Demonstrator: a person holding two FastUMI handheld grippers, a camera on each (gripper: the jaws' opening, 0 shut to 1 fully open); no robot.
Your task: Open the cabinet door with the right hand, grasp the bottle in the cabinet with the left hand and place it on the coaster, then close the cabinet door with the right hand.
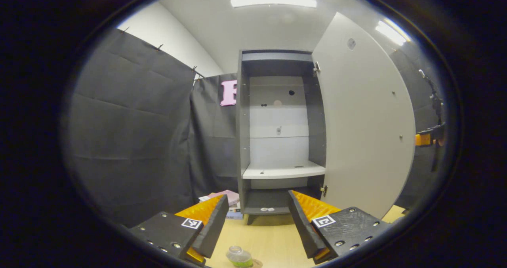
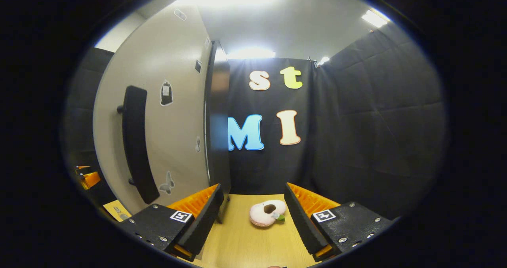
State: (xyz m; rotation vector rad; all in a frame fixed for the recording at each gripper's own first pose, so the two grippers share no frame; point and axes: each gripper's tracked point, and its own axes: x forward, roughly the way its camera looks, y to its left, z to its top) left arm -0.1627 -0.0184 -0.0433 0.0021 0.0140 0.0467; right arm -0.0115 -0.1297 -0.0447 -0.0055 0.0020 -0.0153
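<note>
Both tongs are held wide and empty: left tongs [image 1: 258, 224], right tongs [image 2: 253, 220]. Below the left tongs the bottle [image 1: 239, 256] is seen on the bench [image 1: 273, 236]. Remaining: the light, stiff door [image 2: 158, 117], best pushed beside its handle [image 2: 136, 141].

Right gripper [image 2: 253, 216]: fingers spread wide at bottom of the right gripper view, nothing between them, held above wooden table [image 2: 241, 248].
Cabinet door [image 2: 158, 113]: pale, swung open, at left, outer face toward camera; dark vertical handle [image 2: 136, 145] mounted on it; small stickers (one butterfly-shaped, near lower edge).
Cabinet [image 2: 218, 117]: dark side panel just right of door edge.
Plush toy [image 2: 267, 212]: pale pink, lying on table, beyond the fingertips, well apart from both.
Left gripper [image 2: 89, 179]: partly visible at far left edge, past door.
</note>
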